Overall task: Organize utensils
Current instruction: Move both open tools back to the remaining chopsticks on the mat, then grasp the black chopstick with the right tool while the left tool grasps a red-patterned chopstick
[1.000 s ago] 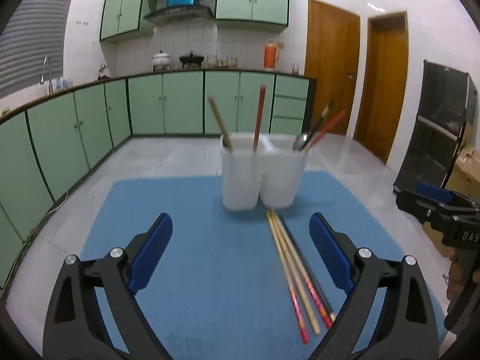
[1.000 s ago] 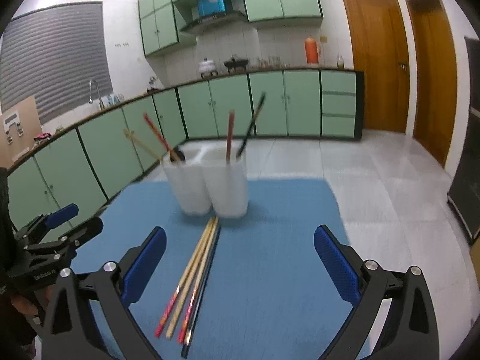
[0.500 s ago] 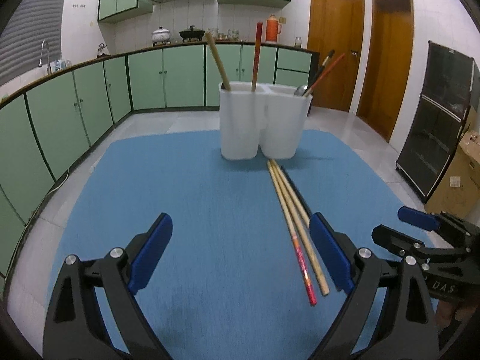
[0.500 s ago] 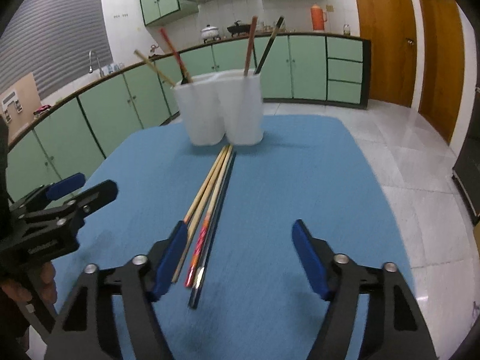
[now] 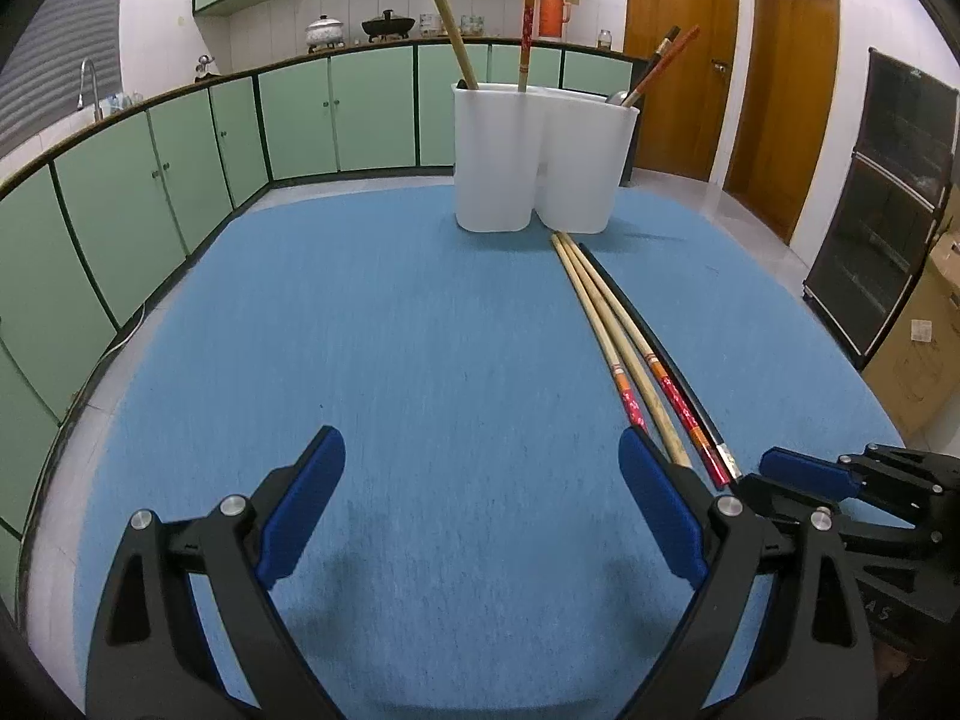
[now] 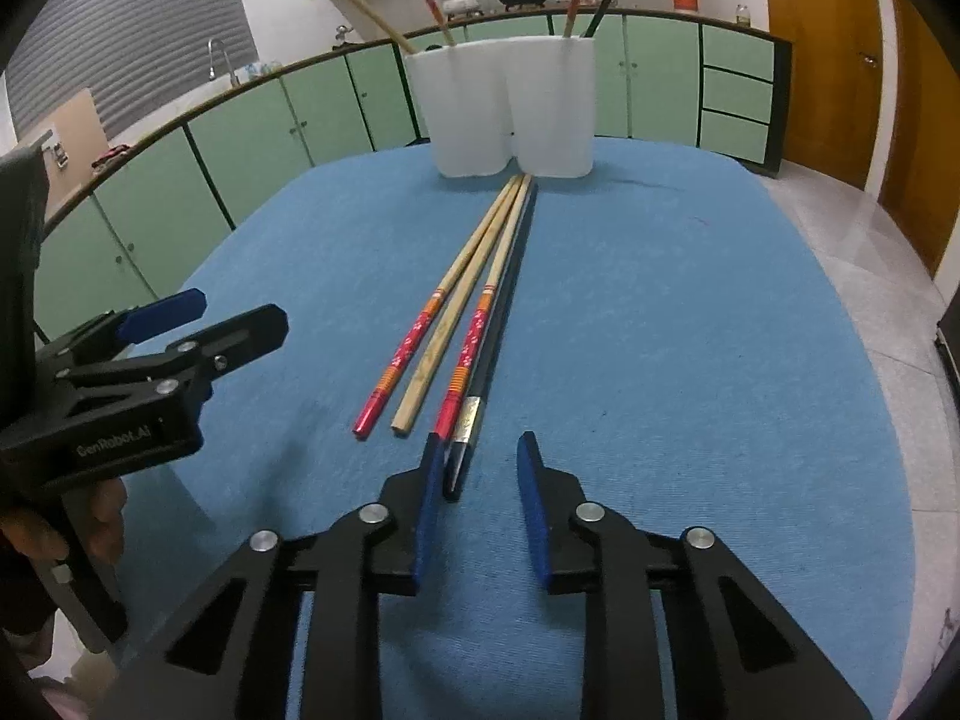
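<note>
Several chopsticks (image 5: 624, 336) lie side by side on the blue mat (image 5: 420, 330): two with red ends, one plain bamboo, one black. A white two-compartment holder (image 5: 540, 162) stands upright behind them with a few utensils in it. My left gripper (image 5: 480, 462) hangs open and empty, just left of the chopsticks' near ends. My right gripper (image 6: 480, 450) is low over the mat and its jaws are closing. The black chopstick (image 6: 465, 450) ends between them, beside the left pad, with a gap on its right. The holder (image 6: 498, 114) is far ahead and the left gripper (image 6: 216, 318) is at the left.
The mat (image 6: 660, 300) covers a table whose edges drop to a tiled floor on all sides. Green cabinets (image 5: 150, 180) run behind and to the left. Wooden doors (image 5: 678, 60), a black cabinet (image 5: 888, 210) and a cardboard box (image 5: 918, 348) stand at the right.
Both grippers have sunk towards the mat and tipped downward. The right jaws have narrowed from wide open to a small gap around the black chopstick's near end. The left jaws stay wide.
</note>
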### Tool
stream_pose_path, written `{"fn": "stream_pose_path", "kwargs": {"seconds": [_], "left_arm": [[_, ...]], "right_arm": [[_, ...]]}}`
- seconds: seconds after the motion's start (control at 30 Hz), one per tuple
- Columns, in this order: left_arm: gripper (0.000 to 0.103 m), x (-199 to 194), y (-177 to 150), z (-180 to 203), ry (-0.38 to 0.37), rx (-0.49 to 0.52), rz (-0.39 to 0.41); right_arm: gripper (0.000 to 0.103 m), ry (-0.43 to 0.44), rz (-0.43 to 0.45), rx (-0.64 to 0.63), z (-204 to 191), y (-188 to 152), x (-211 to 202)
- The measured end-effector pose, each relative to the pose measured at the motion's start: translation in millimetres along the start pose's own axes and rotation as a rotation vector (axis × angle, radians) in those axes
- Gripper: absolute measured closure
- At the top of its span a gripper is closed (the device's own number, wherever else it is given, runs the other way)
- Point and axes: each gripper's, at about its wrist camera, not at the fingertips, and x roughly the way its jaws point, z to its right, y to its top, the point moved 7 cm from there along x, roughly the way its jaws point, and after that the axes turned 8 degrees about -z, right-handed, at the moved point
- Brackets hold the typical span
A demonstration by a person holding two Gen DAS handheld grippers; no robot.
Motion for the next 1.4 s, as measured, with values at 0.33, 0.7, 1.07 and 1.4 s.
{"fn": "stream_pose_path", "kwargs": {"seconds": [0.33, 0.7, 1.07, 1.4], "left_arm": [[0.013, -1.3, -4.3, 10.1, -0.016, 0.022, -0.004], [0.013, 0.5, -5.8, 25.8, -0.041, 0.045, -0.019], [0.026, 15.1, -9.0, 46.1, -0.059, 0.069, -0.088], [0.033, 19.4, -16.8, 40.7, -0.055, 0.042, -0.139]], "right_arm": [[0.085, -0.011, -0.018, -0.029, -8.1, -1.4, 4.3], [0.097, -0.060, -0.003, 0.041, 19.6, -6.5, -4.5], [0.097, -0.091, 0.016, 0.153, 59.3, -13.7, -16.4], [0.097, -0.078, 0.021, 0.155, 58.6, -14.5, -15.7]]}}
